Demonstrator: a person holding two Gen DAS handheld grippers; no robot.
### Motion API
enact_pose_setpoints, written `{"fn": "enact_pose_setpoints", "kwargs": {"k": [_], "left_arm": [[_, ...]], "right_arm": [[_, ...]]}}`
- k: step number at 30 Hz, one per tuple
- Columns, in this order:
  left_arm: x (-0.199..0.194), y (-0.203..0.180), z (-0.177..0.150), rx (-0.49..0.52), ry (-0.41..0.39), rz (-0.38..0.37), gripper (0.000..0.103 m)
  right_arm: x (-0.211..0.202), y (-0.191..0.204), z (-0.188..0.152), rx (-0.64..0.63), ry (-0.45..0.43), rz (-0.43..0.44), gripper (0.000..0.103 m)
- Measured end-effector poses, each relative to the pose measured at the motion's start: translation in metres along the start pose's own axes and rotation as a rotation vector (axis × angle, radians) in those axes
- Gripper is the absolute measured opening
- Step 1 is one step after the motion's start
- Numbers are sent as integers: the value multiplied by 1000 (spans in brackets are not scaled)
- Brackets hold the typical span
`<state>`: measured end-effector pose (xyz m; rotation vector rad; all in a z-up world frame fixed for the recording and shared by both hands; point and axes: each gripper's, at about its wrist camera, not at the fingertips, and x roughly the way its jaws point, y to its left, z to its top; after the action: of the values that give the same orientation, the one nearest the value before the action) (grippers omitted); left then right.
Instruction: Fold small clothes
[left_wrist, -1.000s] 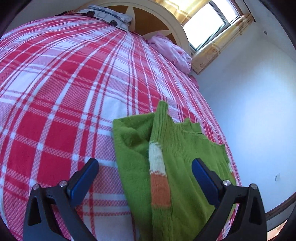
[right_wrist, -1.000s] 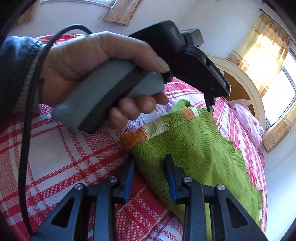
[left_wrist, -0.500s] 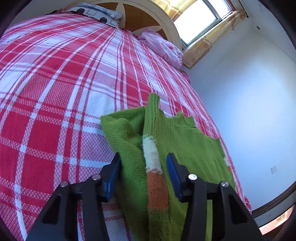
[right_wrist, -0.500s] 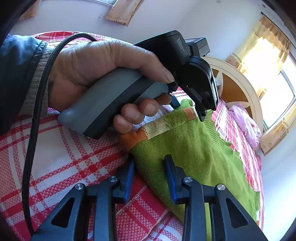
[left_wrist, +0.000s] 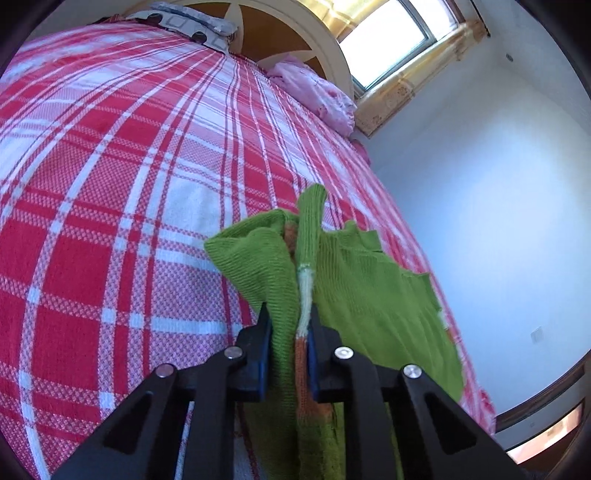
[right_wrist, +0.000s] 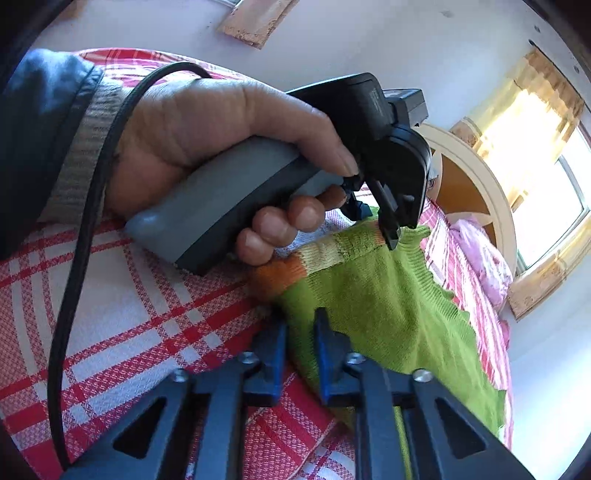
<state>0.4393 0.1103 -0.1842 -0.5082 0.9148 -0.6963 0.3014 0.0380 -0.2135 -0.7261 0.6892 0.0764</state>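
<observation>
Grippers both clamped: left gripper (left_wrist: 287, 325) and right gripper (right_wrist: 301, 334) have just closed on the green knitted sweater (left_wrist: 354, 280) (ready, I'd say, to lift its edge for a fold).

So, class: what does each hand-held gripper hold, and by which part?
Both hold the green sweater: left hand-held gripper by its striped sleeve, right hand-held gripper by its near edge.

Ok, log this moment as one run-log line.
stage: gripping | left tongs: just closed on green sweater sleeve fold | right tongs: just closed on sweater edge | surface: red plaid bedspread
</observation>
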Motion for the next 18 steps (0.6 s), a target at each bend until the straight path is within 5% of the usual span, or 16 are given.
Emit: {"fn": "enact_pose_setpoints", "kwargs": {"k": [8,13,18], "left_arm": [[-19,10,-2,-79,-61,-127,15],[-16,12,-3,-122,-44,-95,15],[-25,5,-6,-184,-75,-166,15]], "right_arm": [[-38,-26,2,158,-100,71,7],[-43,-35,-1,235,-102,132,7],[-63,-65,-10,373,-152,181,7]]}}
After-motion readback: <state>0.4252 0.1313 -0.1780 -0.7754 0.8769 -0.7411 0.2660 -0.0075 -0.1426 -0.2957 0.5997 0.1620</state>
